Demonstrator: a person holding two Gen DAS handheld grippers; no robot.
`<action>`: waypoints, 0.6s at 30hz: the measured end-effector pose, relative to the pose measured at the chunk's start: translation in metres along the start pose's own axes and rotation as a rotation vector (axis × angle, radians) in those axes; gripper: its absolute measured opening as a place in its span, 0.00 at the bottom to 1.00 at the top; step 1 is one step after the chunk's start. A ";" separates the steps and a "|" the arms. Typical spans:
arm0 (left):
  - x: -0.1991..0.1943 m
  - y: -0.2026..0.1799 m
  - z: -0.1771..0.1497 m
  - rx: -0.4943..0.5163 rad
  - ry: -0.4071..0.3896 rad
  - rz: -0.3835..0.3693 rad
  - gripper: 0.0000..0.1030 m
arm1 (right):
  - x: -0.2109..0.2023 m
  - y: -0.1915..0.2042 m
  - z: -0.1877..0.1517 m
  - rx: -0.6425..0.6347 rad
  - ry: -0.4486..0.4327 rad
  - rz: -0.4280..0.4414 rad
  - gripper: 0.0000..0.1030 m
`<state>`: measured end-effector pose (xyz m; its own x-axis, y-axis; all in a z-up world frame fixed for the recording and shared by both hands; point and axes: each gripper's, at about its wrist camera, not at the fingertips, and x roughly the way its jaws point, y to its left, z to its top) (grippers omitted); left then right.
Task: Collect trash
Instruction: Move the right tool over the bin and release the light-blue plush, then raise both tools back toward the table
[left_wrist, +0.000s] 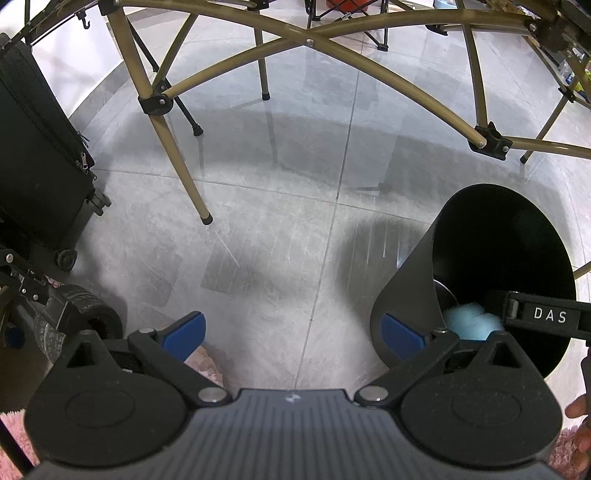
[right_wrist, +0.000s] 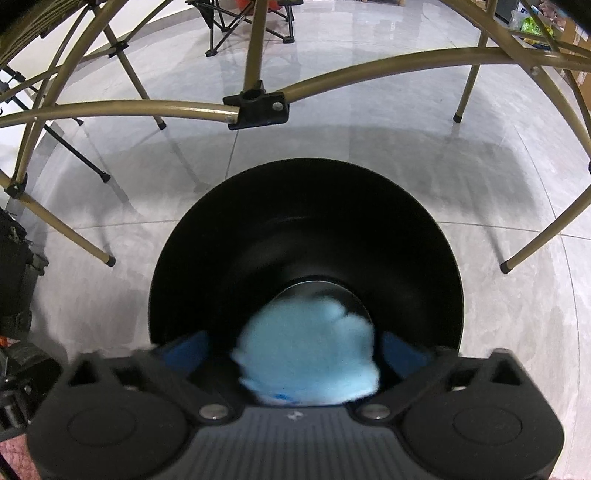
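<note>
While the right tongs (right_wrist: 295, 354) are hanging directly over the mouth of the black bin (right_wrist: 177, 266), a crumpled light-blue wad of trash (right_wrist: 306, 358) is sitting blurred between their 2 blue pads (right_wrist: 402, 356), which are standing spread wide and are not pressing on it. That blur, with the gap on either side, suggests the wad is dropping free into the bin rather than being gripped. In the left wrist view the same wad (left_wrist: 469, 321) is showing just inside the bin's rim (left_wrist: 413, 266), beside the right tool's dark body marked with white letters.

The left tongs (left_wrist: 291, 332) are hovering over bare grey floor tiles (left_wrist: 277, 221) just to the left of the bin, with their jaws wide apart and nothing between them. A pink fluffy rug (left_wrist: 207, 363) is peeking out beneath them.

As for progress, this 1 piece is looking as good as delivered: it is already within the bin's opening and only has to fall to the bottom, where a pale round base is glinting. No other loose rubbish is showing on the visible floor between the tan tubular legs (left_wrist: 177, 155) of the folding furniture, or near the black suitcase (left_wrist: 40, 155) at the left. Whether more trash is waiting out of view I cannot tell, so the job may be nearing its end or merely finishing 1 round.
</note>
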<state>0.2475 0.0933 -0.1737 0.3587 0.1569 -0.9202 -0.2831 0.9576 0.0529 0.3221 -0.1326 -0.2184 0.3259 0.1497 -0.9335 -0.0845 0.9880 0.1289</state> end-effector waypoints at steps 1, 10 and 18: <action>0.000 0.000 0.000 0.000 0.000 0.000 1.00 | 0.000 -0.001 0.000 0.001 0.000 -0.001 1.00; -0.001 -0.002 -0.001 0.008 0.000 0.000 1.00 | -0.001 0.000 0.000 -0.002 -0.002 -0.001 1.00; -0.002 -0.002 -0.001 0.011 -0.003 -0.002 1.00 | -0.003 0.000 -0.001 0.001 -0.008 -0.003 1.00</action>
<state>0.2465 0.0906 -0.1724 0.3618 0.1556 -0.9192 -0.2728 0.9605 0.0552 0.3203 -0.1336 -0.2158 0.3341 0.1470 -0.9310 -0.0828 0.9885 0.1264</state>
